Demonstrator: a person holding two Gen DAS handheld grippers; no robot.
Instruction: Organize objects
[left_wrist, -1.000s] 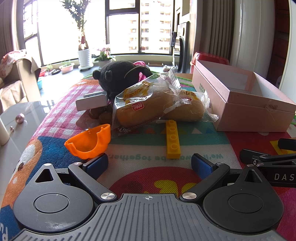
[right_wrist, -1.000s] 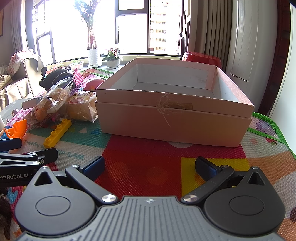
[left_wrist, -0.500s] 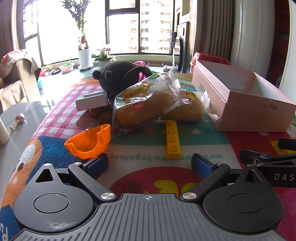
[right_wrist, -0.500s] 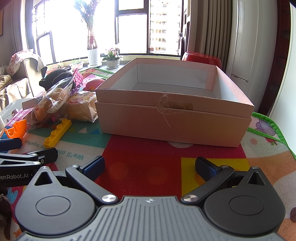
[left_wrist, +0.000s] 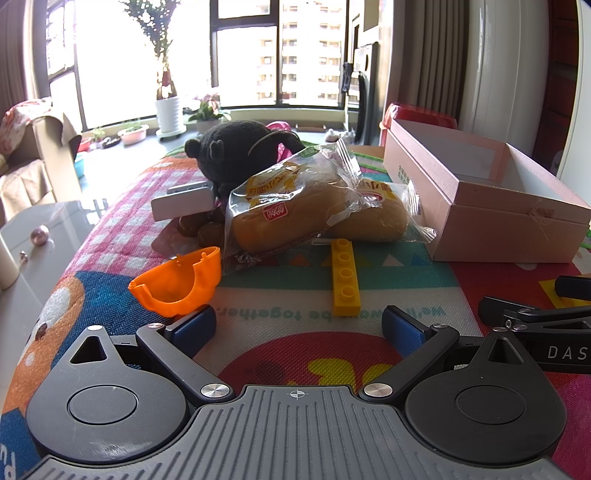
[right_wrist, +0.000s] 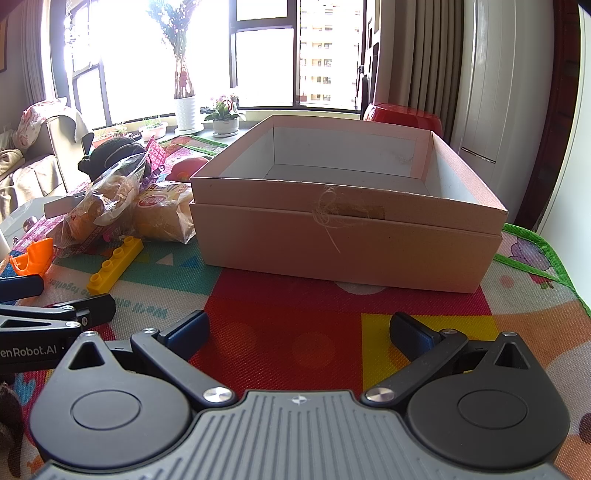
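Note:
My left gripper (left_wrist: 297, 326) is open and empty, low over the colourful mat, just short of a yellow toy brick (left_wrist: 345, 275). An orange plastic cup piece (left_wrist: 177, 282) lies by its left finger. Behind them are two bagged bread rolls (left_wrist: 295, 210), a black plush toy (left_wrist: 236, 155) and a small grey block (left_wrist: 183, 203). My right gripper (right_wrist: 299, 334) is open and empty in front of an open pink cardboard box (right_wrist: 343, 236), whose inside looks empty. The box also shows in the left wrist view (left_wrist: 476, 206), and the brick in the right wrist view (right_wrist: 114, 266).
The mat (left_wrist: 280, 314) covers a table with its left edge near a glass side table (left_wrist: 40, 236). A red stool (right_wrist: 402, 114) stands behind the box. The left gripper's body (right_wrist: 44, 325) lies to the left of my right gripper.

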